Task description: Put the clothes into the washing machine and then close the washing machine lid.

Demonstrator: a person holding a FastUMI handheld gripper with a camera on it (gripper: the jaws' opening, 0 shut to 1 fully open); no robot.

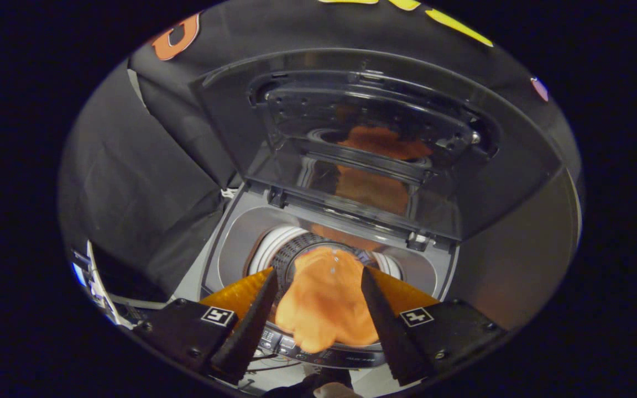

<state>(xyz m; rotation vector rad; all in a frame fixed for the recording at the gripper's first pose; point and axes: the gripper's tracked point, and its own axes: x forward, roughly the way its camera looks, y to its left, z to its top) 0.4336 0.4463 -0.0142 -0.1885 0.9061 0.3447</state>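
The gripper [318, 309] hangs above a top-loading washing machine [230, 243], looking down toward its round drum [291, 251]. Its 2 fingers [252, 320] stand spread apart, 1 on the left and 1 on the right, with an orange cloth [324, 301] in the gap between them. The cloth is bunched and hangs downward from between the finger bases, over the near rim of the machine and the control panel [307, 351] that runs along that rim. Its far part lies over the mouth of the drum. Whether both fingers press on the cloth cannot be told; the tips are well apart and the cloth's edges run close to their inner sides.

The lid [363, 138] of the machine stands raised on the far side, hinged along the far edge of the opening. Its glossy underside mirrors the orange cloth and the drum below. The ribbed ring of the drum shows to the left and right of the cloth, just beyond the fingertips.

Black cloth walls [130, 182] close in the booth to the left and behind the machine. A dark sleeve [318, 384] shows at the very near edge, below the fingers.
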